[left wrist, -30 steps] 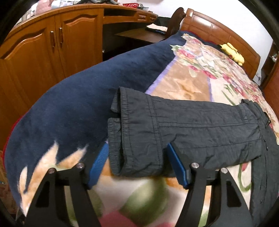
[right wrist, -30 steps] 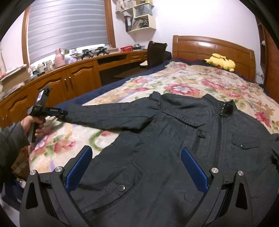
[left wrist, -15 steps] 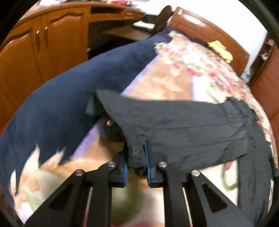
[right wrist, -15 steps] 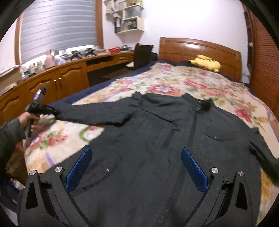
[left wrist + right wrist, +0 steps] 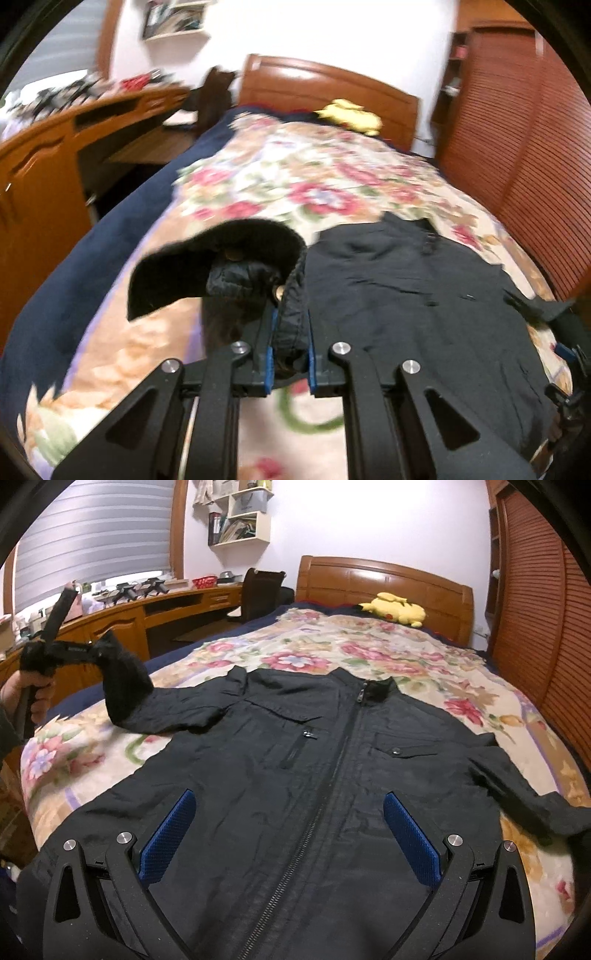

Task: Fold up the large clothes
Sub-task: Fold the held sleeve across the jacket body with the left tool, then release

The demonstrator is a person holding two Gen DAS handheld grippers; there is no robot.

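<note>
A large dark jacket [image 5: 314, 760] lies front-up and zipped on the floral bed blanket [image 5: 332, 646]. My left gripper [image 5: 290, 332] is shut on the cuff of the jacket's left sleeve [image 5: 221, 273] and holds it lifted above the bed; it also shows in the right wrist view [image 5: 94, 653] with the sleeve [image 5: 125, 690] hanging from it. My right gripper [image 5: 288, 830] is open and empty, hovering over the jacket's lower hem. The other sleeve [image 5: 528, 797] lies stretched out to the right.
A yellow plush toy [image 5: 397, 609] lies by the wooden headboard [image 5: 384, 579]. A wooden desk and cabinets [image 5: 122, 624] with a dark chair [image 5: 260, 590] run along the bed's left side. A slatted wooden wardrobe [image 5: 535, 627] stands on the right.
My left gripper shut on the sleeve cuff, then lifted it off the bed and swung toward the jacket body. My right gripper stayed open and shifted toward the jacket's middle.
</note>
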